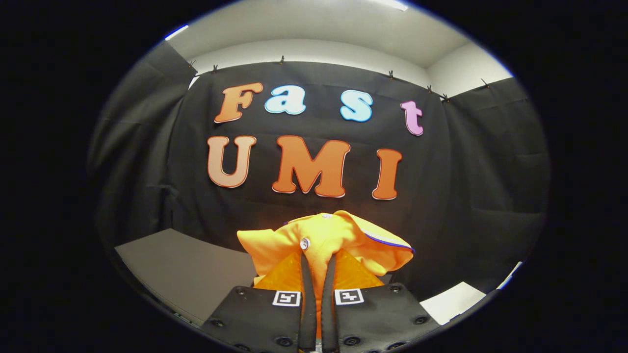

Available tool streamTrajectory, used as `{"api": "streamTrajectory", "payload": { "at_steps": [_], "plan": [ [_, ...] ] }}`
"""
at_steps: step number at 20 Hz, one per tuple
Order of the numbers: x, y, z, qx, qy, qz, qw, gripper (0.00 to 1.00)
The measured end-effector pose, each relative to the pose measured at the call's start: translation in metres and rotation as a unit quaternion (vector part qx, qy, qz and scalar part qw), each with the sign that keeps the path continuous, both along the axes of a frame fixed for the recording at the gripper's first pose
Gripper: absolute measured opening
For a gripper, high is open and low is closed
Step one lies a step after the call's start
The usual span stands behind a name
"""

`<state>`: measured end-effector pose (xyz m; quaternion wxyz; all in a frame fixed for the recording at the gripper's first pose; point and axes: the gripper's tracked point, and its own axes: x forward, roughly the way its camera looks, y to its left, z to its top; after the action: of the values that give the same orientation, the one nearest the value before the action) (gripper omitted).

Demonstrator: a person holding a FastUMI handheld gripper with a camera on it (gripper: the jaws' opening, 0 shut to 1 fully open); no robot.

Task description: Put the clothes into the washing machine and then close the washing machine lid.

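Gripper [318,260]: fingers drawn close together, almost parallel, with a fold of cloth pinched in the narrow gap between them. Both fingers press on the cloth. A square black-and-white marker sits on each side of the gripper body, just behind the fingers.

Garment [338,240]: bright orange-yellow piece of clothing, held up by the gripper and bunched above and around the fingertips. It hangs clear of the surfaces below. A small white button [304,243] shows on the cloth just beside the tip of the near-left finger. A thin dark blue line of trim [387,242] runs along the edge of the fold on the right side. The lower part of the cloth, nearer the gripper body, appears a deeper orange.

Desk [186,269]: flat grey surface, lower than the garment and off to the left of the gripper.

White surface [456,301]: flat pale panel low to the right of the gripper; what it belongs to cannot be told.

Backdrop: black cloth wall [490,186] beyond the garment, clipped along its top edge below a pale ceiling.
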<state>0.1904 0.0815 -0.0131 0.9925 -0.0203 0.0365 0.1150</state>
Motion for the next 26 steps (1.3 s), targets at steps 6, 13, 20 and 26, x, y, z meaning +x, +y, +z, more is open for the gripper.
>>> {"api": "streamTrajectory", "payload": {
  "at_steps": [6, 13, 20, 26],
  "plan": [
    [0.063, -0.041, -0.096, 0.025, 0.069, 0.020, 0.997, 0.12],
    [0.109, -0.074, -0.226, 0.038, 0.173, 0.024, 0.984, 0.12],
    [0.122, -0.068, -0.372, 0.010, 0.315, 0.057, 0.947, 0.12],
    [0.120, -0.052, -0.442, 0.005, 0.425, 0.086, 0.901, 0.12]
  ]
}}
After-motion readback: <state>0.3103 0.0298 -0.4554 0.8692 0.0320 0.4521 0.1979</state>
